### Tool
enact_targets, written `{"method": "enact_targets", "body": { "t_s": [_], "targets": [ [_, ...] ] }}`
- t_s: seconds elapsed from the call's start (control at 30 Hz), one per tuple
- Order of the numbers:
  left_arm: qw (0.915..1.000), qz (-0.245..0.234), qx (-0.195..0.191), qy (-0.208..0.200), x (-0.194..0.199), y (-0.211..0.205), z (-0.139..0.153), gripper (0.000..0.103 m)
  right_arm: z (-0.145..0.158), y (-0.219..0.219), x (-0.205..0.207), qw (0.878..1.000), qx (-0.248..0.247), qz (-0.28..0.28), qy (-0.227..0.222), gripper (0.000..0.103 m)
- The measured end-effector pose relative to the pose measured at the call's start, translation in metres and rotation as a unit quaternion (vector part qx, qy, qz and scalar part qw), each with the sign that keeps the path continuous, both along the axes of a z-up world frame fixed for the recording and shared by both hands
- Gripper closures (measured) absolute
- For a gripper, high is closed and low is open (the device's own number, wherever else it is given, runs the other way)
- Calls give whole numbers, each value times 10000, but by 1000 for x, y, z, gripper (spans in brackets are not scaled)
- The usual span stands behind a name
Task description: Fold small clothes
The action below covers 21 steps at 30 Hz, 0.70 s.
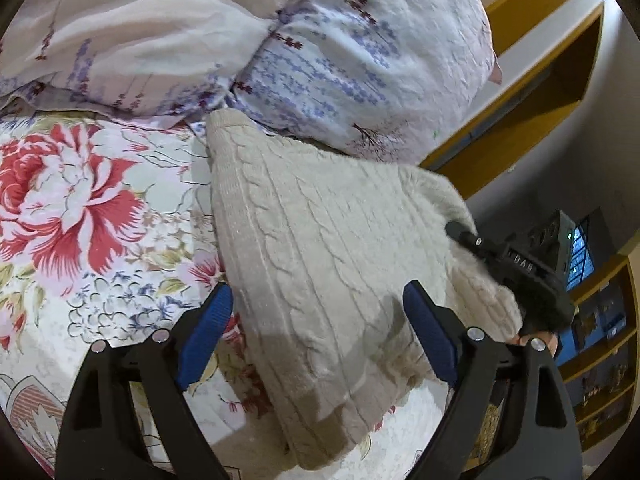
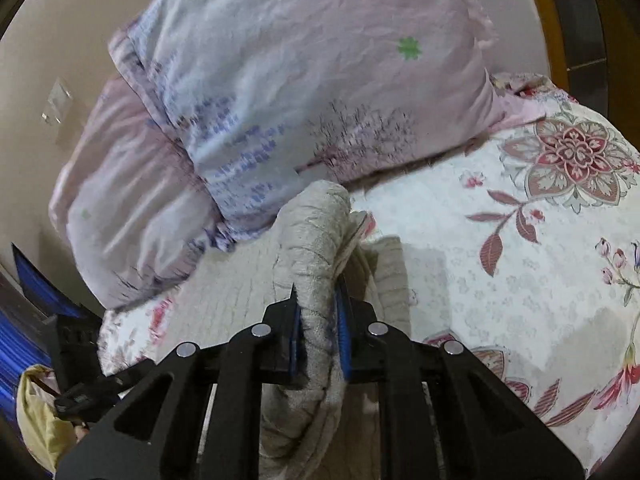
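Right now the fold looks to be in its opening stage: the cream cable-knit sweater [image 1: 320,280] lies on the bed, spread over the floral bedsheet [image 1: 80,220], its far end touching the lavender-print pillow [image 1: 360,60]. One edge of it is gathered and raised by the right hand-held gripper [image 2: 318,320], whose blue pads are pinched narrow on a bunched roll of the knit; in the left wrist view that same gripper [image 1: 516,272] shows at the sweater's right edge, with fingertips of the person's hand just below it. The left hand-held gripper [image 1: 318,336] stands wide, its pads on either side of the near part of the sweater and pressing on nothing.

By my judgement, the next move calls for the left one to close on the near hem or a corner, so both ends are held and the raised side can be carried across the body of the garment. The knit is thick and soft, so a shallow pinch may slip or take only one layer.

Around it, the pillow crowds the far end and leaves little room to lay the sweater flat that way. A second pillow [image 1: 120,32] lies beside the first. Wooden shelves [image 1: 600,340] stand off to the right, well apart, and a yellowish bag [image 2: 40,412] sits beyond the bed's edge in the right wrist view.
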<state>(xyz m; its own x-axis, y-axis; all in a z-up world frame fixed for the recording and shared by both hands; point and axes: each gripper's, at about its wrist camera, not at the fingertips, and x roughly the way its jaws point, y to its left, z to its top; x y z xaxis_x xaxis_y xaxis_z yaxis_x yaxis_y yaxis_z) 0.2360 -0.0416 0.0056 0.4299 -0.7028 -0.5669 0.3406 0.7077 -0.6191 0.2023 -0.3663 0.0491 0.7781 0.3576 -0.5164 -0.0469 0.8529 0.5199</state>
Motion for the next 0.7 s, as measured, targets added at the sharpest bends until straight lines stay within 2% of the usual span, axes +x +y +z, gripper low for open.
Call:
{"method": "enact_targets", "body": {
  "t_s": [0.07,0.13,0.2,0.23,0.27,0.33,0.4,0.5,0.57,0.7],
  "targets": [
    [10000,-88,6,-12,-1,-2,-1,16,-9,-3,5,9997,-84,-123,206,88],
    [9999,-160,35,11,-1,-4,-2,16,-29,-8,14,9971,-130,-237,707,87],
    [9997,-211,83,68,-2,-8,-2,16,-40,-18,14,9953,200,-353,884,76],
    [9997,-221,100,85,-3,-8,-1,16,-39,-21,10,9946,265,-456,898,66],
    [9996,-230,106,90,-5,-8,0,16,-36,-25,6,9942,302,-545,877,59],
    [9997,-219,98,105,-9,-7,2,18,-26,-35,-8,9942,428,-634,750,54],
    [9997,-178,67,160,-15,-5,3,18,-19,-43,-22,9941,653,-560,657,54],
    [9994,-158,28,315,-25,-1,1,26,-7,-41,-46,9940,943,-256,486,54],
    [9991,-158,8,404,-33,1,-1,31,1,-31,-58,9959,840,-11,336,54],
    [9982,-196,-52,563,-44,4,-5,35,13,-6,-84,9980,322,549,44,54]
  ]
}}
